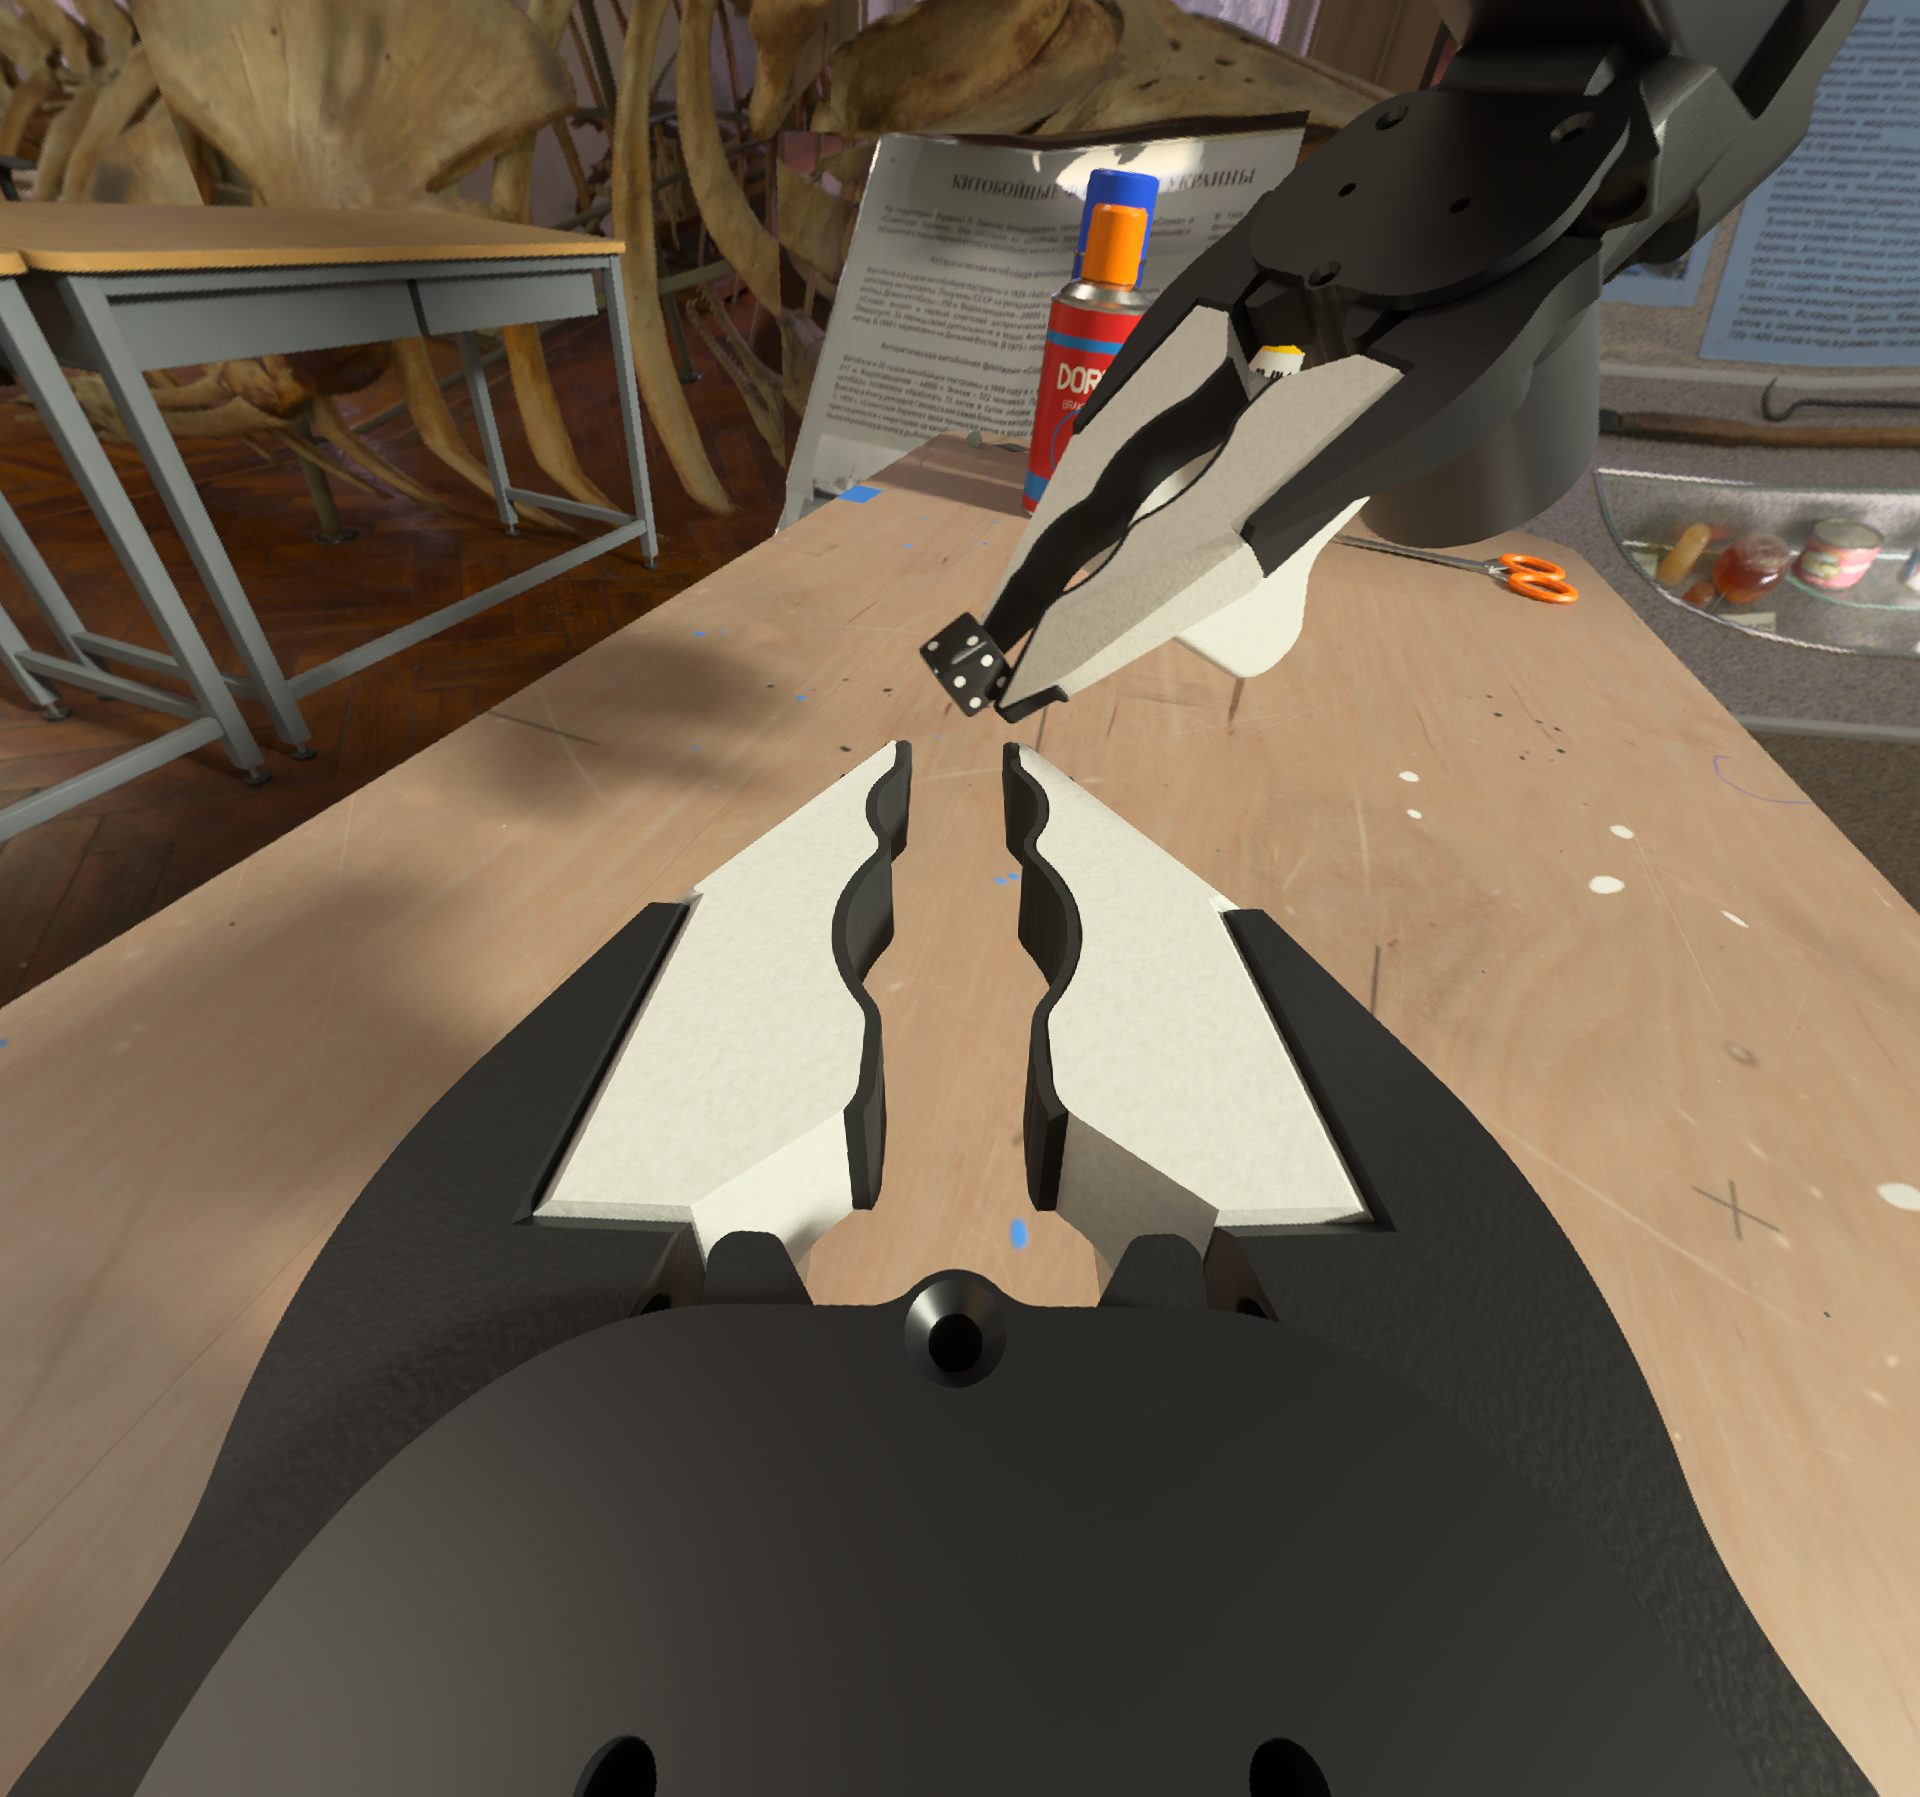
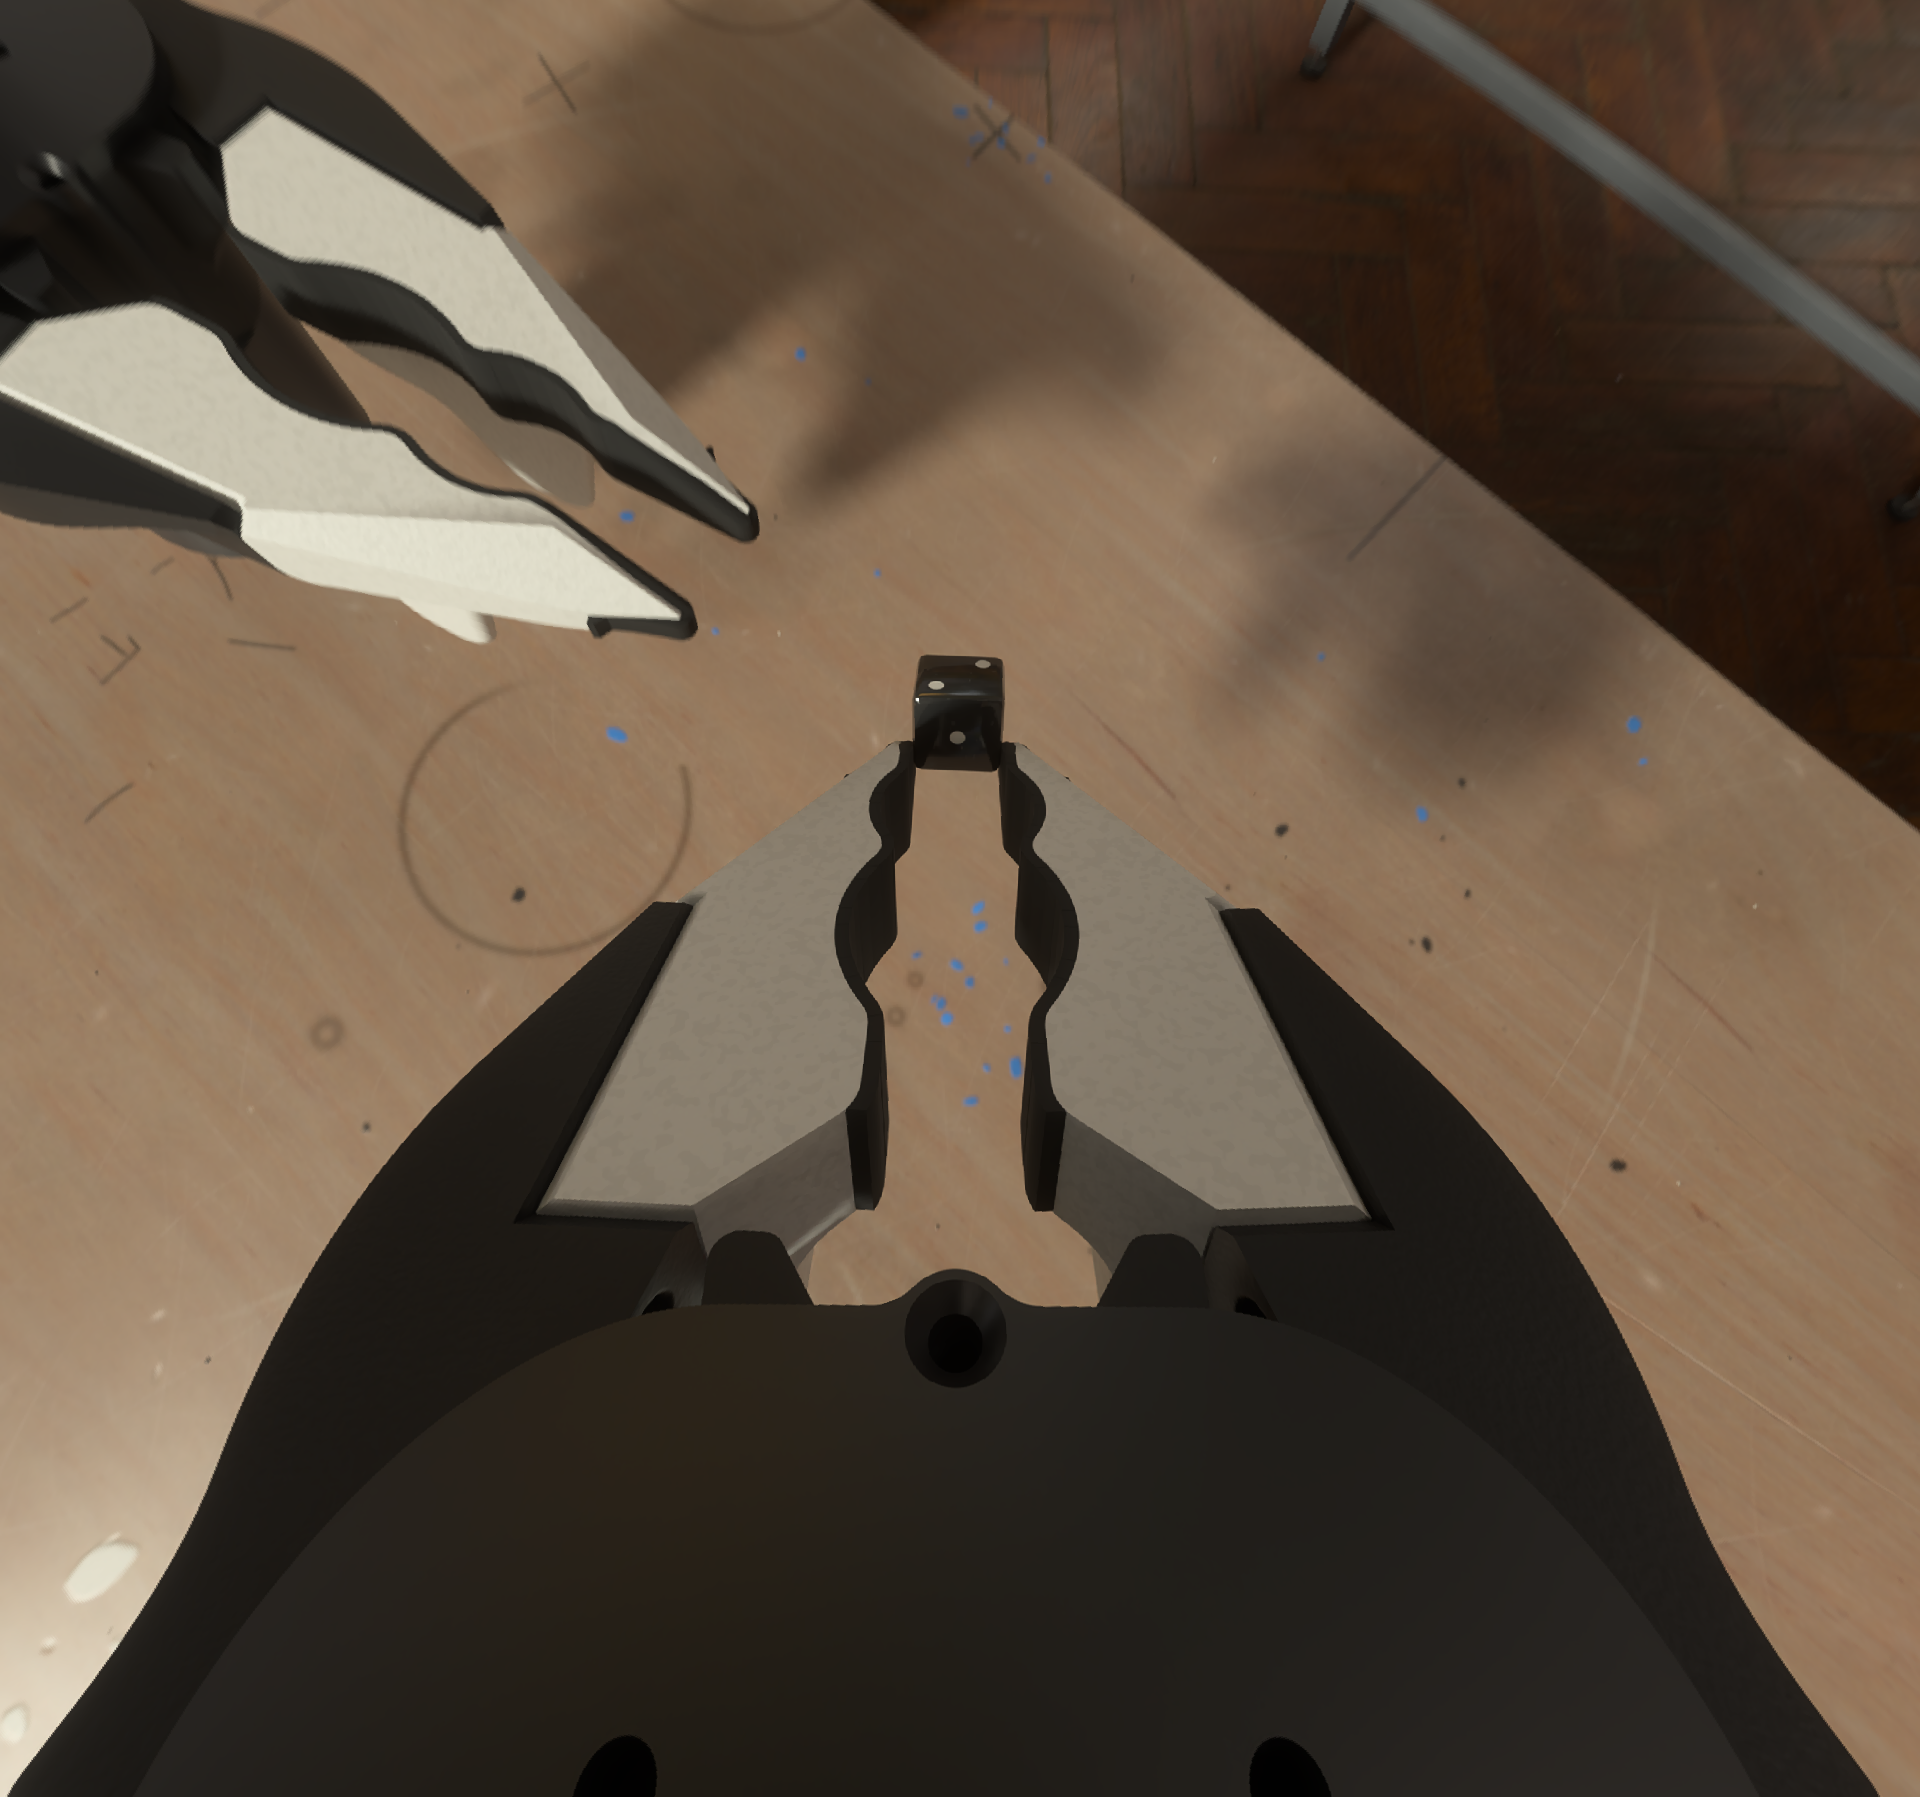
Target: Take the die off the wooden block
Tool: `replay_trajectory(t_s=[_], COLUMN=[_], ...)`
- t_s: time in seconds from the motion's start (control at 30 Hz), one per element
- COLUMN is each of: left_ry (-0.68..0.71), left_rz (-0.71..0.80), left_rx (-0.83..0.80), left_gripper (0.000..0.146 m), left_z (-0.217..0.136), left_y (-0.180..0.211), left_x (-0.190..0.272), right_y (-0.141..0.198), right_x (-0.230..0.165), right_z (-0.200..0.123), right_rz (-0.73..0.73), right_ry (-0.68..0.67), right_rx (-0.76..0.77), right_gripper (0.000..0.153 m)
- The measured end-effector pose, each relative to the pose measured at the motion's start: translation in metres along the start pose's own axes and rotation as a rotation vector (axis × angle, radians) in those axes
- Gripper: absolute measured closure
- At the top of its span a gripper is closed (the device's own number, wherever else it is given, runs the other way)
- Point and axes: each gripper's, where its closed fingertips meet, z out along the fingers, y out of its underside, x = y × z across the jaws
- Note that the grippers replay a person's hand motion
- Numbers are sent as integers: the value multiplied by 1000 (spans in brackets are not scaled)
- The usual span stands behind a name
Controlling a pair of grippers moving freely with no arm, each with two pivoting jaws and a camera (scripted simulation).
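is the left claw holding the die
No, the left claw is open and empty above the table, while the black die is pinched at the tips of the right claw.

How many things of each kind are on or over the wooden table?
Hand-held gripper: 2, left and right
Die: 1
Spray can: 1
Scissors: 1
Printed sheet: 1
Total: 6, on or over the table.

White lettering on red spray can (image 1: 1081, 365), printed text on propped display board (image 1: 966, 293), pips on black die (image 1: 964, 677)
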Motion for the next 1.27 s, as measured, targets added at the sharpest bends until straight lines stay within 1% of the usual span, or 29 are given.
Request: replay_trajectory(t_s=[0.17, 0.23, 0.33, 0.43, 0.6, 0.93, 1.1, 1.27], left_ry=[-13, -13, -14, -4, 1, -9, 46, 68], left_rz=[-9, -14, -18, -20, 4, 30, 38, 88], left_rx=[-30, -32, -35, -39, -57, -75, -116, -172], left_gripper=[129, 129, 129, 129, 128, 128, 128, 127], left_z=[0, 0, 0, 0, 1, 0, 3, 5], left_y=[4, 4, 4, 5, 6, 7, 15, 23], left_x=[-3, -3, -2, 0, 3, 3, 12, 18], right_y=[22, 31, 47, 64, 92, 107, 111, 117], right_x=[-2, -3, -6, -10, -10, -10, -7, 0], right_z=[-6, -14, -23, -25, -23, -19, -25, -26], right_rz=[22, 50, 90, 129, 116, 110, 114, 103], right_ry=[-24, -8, 20, 32, 75, 91, 114, 165], right_rx=[-146, -199, -239, -300, -454, -522, -542, -569], right_gripper=[137, 137, 137, 137, 137, 137, 137, 137])
